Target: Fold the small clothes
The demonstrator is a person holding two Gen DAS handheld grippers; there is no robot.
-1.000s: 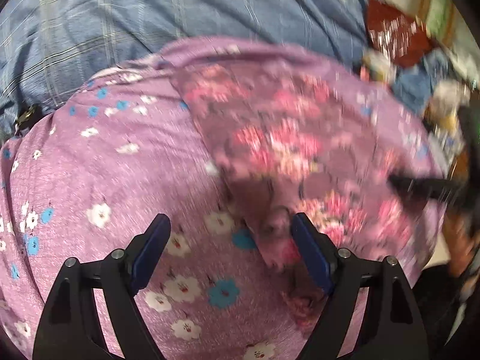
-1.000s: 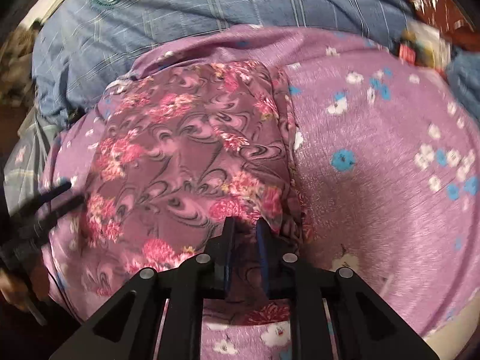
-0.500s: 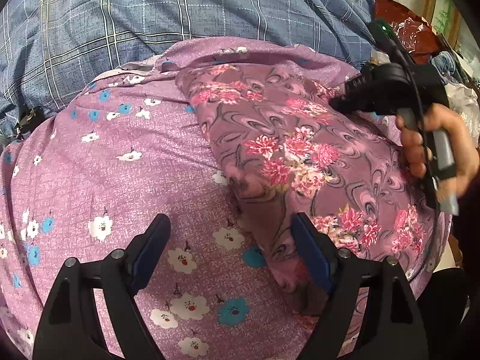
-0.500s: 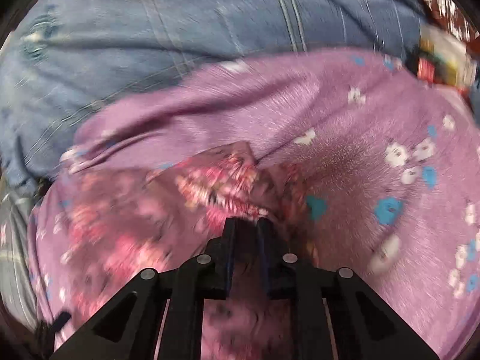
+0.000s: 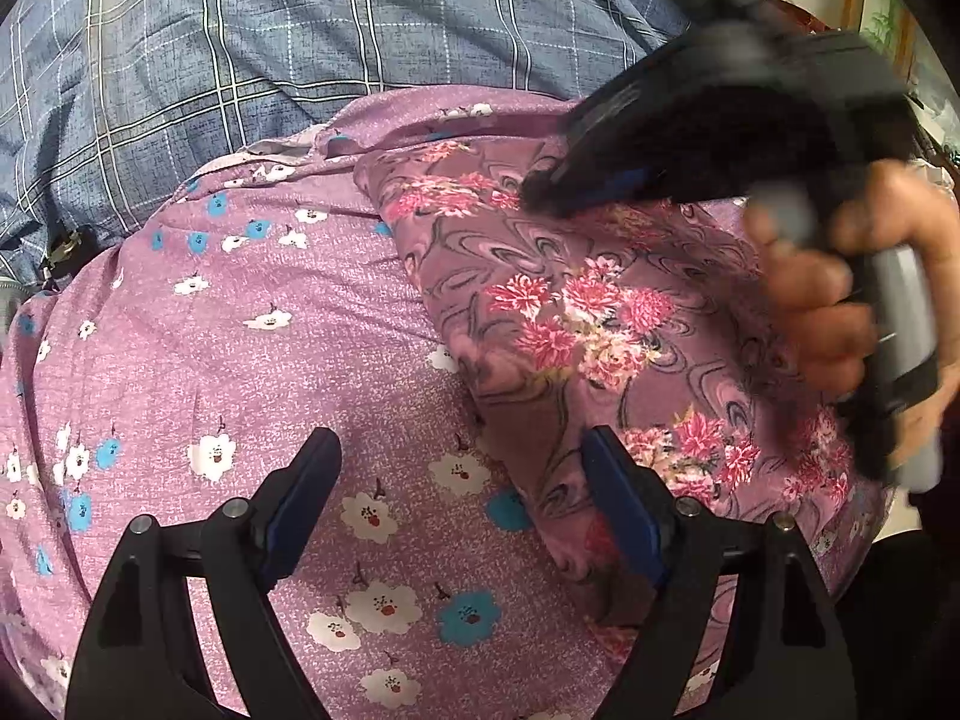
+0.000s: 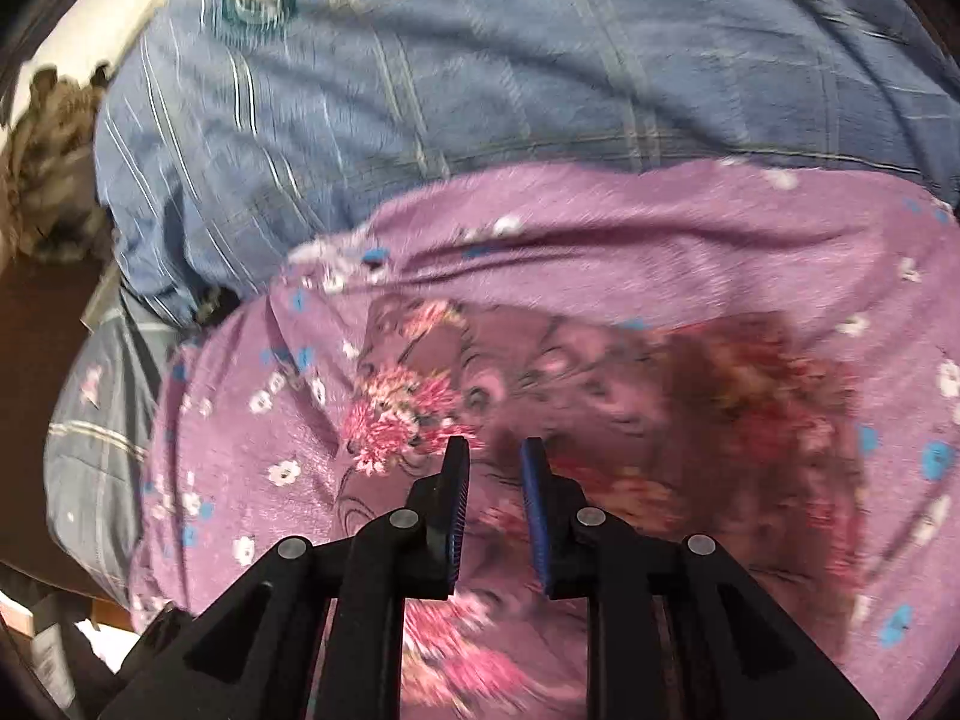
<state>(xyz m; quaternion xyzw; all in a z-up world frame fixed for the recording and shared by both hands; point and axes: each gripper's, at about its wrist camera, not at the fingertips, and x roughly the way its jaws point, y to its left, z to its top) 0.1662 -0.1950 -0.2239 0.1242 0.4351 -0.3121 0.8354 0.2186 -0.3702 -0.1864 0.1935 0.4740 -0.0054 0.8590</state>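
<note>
A folded mauve garment with pink flowers (image 5: pixel 576 324) lies on a purple cloth with small white and blue flowers (image 5: pixel 270 324). My left gripper (image 5: pixel 462 480) is open and empty, low over the garment's near left edge. My right gripper (image 6: pixel 495 462) is slightly open above the garment (image 6: pixel 420 402), with nothing between its pads. It also shows in the left wrist view (image 5: pixel 720 120), held by a hand over the garment's far right part.
A blue plaid bed cover (image 5: pixel 300 36) spreads behind the purple cloth; it also shows in the right wrist view (image 6: pixel 480 60). A brown crumpled cloth (image 6: pixel 48 180) lies at the far left. The bed's edge drops off at the right (image 5: pixel 900 540).
My right gripper carried the garment's near edge forward over itself, then opened and let go. My left gripper stayed open and nearly still.
</note>
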